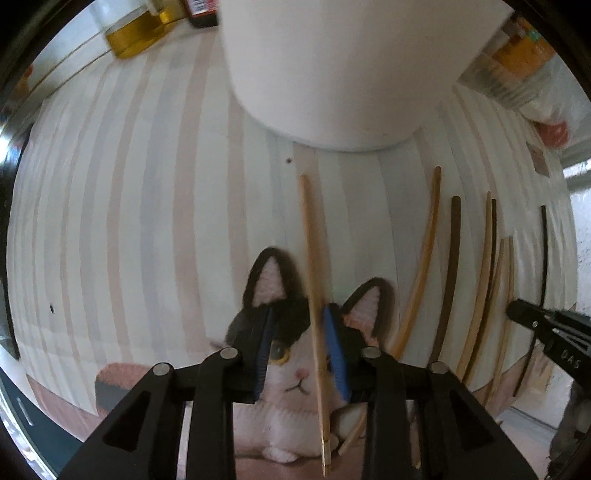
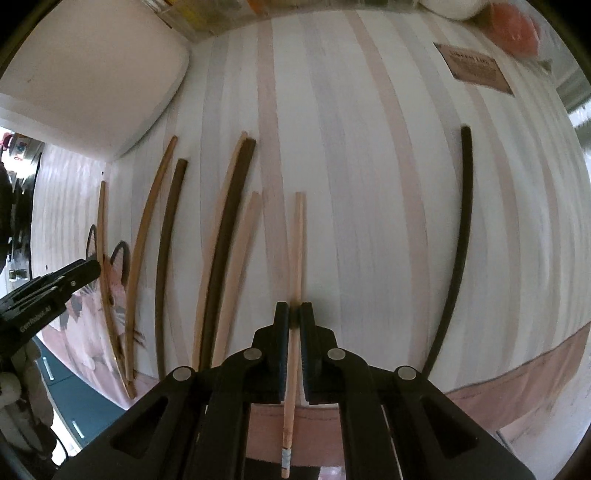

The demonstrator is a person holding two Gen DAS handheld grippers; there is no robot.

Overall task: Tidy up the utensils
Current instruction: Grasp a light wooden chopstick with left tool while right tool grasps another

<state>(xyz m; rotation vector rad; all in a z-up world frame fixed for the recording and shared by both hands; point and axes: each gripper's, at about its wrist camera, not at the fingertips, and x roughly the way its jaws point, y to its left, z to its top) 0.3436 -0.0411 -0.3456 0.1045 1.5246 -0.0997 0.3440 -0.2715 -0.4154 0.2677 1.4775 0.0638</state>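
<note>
My left gripper (image 1: 301, 310) points down over a cat picture (image 1: 291, 365) on the striped mat (image 1: 147, 221). Its blue pads (image 1: 264, 350) stand apart and it is open. A light wooden chopstick (image 1: 312, 277) lies on the mat between them, close to the right pad. My right gripper (image 2: 294, 306) is shut on another light wooden chopstick (image 2: 297, 240), whose end reaches back past the jaws. Several light and dark chopsticks (image 2: 221, 240) lie side by side between the two grippers. One black chopstick (image 2: 461, 240) lies alone at the right. A white container (image 1: 332, 74) stands beyond them.
A gold tape roll (image 1: 136, 37) and a dark bottle (image 1: 201, 13) sit at the mat's far edge. Packages (image 1: 517, 55) and a reddish object (image 2: 513, 29) crowd the far right, beside a brown label (image 2: 472, 68). The mat's pink border (image 2: 535, 369) marks its near edge.
</note>
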